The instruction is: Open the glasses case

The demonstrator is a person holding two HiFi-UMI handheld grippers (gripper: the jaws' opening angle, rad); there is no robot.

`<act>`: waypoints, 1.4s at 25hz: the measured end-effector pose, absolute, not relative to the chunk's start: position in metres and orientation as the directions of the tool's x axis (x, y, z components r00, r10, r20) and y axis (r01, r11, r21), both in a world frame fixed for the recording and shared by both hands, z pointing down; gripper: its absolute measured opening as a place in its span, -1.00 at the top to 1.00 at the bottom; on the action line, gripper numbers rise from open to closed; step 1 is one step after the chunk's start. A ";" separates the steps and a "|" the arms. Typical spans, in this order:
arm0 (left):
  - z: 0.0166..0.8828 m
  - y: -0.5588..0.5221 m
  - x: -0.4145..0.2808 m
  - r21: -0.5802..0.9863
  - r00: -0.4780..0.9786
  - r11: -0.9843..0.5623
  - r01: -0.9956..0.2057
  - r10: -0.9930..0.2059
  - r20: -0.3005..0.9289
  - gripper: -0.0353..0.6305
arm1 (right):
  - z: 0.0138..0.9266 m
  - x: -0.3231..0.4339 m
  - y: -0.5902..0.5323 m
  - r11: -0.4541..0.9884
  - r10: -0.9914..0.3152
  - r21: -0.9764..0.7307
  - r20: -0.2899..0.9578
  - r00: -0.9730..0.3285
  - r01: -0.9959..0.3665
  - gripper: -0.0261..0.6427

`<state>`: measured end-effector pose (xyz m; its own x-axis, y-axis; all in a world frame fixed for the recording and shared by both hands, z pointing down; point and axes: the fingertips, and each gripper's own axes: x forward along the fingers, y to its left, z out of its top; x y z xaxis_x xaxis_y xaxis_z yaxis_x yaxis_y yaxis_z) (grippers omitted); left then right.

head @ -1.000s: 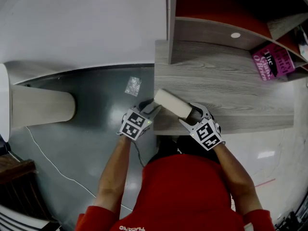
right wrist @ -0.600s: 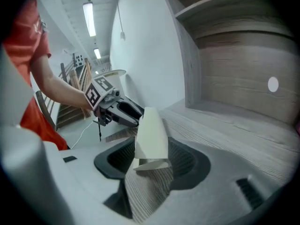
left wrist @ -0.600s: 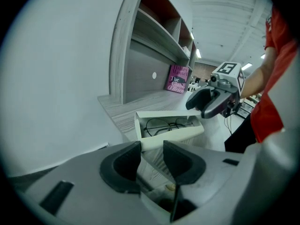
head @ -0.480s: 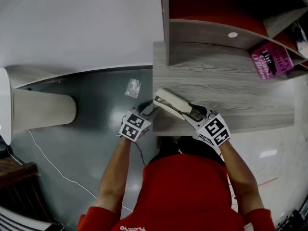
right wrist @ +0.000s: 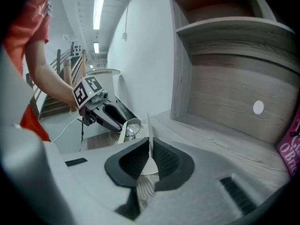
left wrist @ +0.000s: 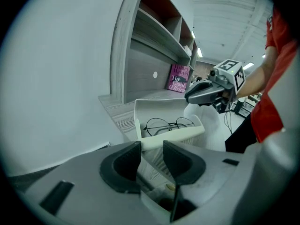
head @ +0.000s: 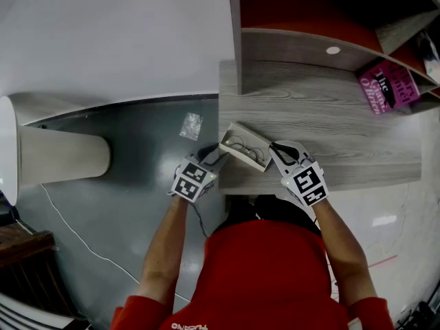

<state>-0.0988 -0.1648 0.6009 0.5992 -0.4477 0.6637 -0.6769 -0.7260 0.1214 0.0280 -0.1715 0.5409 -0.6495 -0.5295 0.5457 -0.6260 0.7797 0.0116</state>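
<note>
Head view looks down on the near edge of the wooden desk (head: 330, 122), where the left gripper (head: 213, 157) grips the left end of the glasses case (head: 228, 137) between jaws set narrowly apart. The case lies open on the desk's near left corner, with thin dark-framed glasses (head: 246, 146) in its tray. At the case's right end, the right gripper (head: 277, 148) is closing its jaws on the thin white lid (right wrist: 149, 125), which stands on edge between the pads. Farther back on the desk a shelf unit (head: 309, 43) rises, and a magenta book (head: 385, 88) leans at the desk's far right.
</note>
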 end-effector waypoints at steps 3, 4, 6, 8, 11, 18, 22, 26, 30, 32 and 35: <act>0.601 -0.166 -0.098 0.115 0.598 -0.727 -0.677 -0.452 0.662 0.46 | 0.546 0.035 -0.181 0.758 -0.547 -0.002 0.542 -0.638 -0.652 0.83; 0.601 -0.167 -0.098 0.112 0.597 -0.726 -0.679 -0.457 0.659 0.46 | 0.547 0.038 -0.185 0.750 -0.553 -0.011 0.539 -0.635 -0.662 0.83; 0.602 -0.168 -0.098 0.106 0.596 -0.723 -0.682 -0.466 0.654 0.46 | 0.550 0.043 -0.193 0.733 -0.559 -0.034 0.538 -0.631 -0.679 0.83; 0.602 -0.167 -0.098 0.109 0.595 -0.723 -0.682 -0.462 0.658 0.47 | 0.553 0.047 -0.200 0.721 -0.559 -0.056 0.542 -0.627 -0.691 0.82; 0.603 -0.166 -0.099 0.108 0.591 -0.722 -0.684 -0.461 0.662 0.50 | 0.558 0.050 -0.207 0.710 -0.553 -0.081 0.550 -0.626 -0.699 0.81; 0.602 -0.165 -0.098 0.116 0.586 -0.719 -0.685 -0.449 0.675 0.50 | 0.567 0.054 -0.216 0.696 -0.542 -0.114 0.564 -0.623 -0.709 0.78; 0.602 -0.170 -0.100 0.098 0.581 -0.714 -0.693 -0.474 0.662 0.50 | 0.567 0.053 -0.216 0.706 -0.538 -0.091 0.575 -0.616 -0.702 0.78; 0.602 -0.165 -0.099 0.117 0.586 -0.710 -0.694 -0.463 0.665 0.51 | 0.564 0.046 -0.208 0.740 -0.514 -0.070 0.581 -0.631 -0.669 0.71; 0.601 -0.165 -0.103 0.103 0.579 -0.709 -0.698 -0.473 0.664 0.50 | 0.561 0.041 -0.203 0.752 -0.510 -0.064 0.575 -0.640 -0.657 0.64; 0.598 -0.164 -0.103 0.107 0.580 -0.707 -0.699 -0.473 0.663 0.51 | 0.558 0.041 -0.202 0.751 -0.512 -0.066 0.569 -0.643 -0.657 0.63; 0.593 -0.167 -0.106 0.091 0.578 -0.703 -0.705 -0.494 0.650 0.51 | 0.552 0.041 -0.201 0.751 -0.515 -0.074 0.556 -0.653 -0.656 0.62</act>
<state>-0.1061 -0.1668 0.5934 0.5776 -0.4944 0.6496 -0.7049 -0.7034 0.0914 0.0410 -0.2013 0.5524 -0.6525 -0.5153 0.5556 -0.6561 0.7510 -0.0741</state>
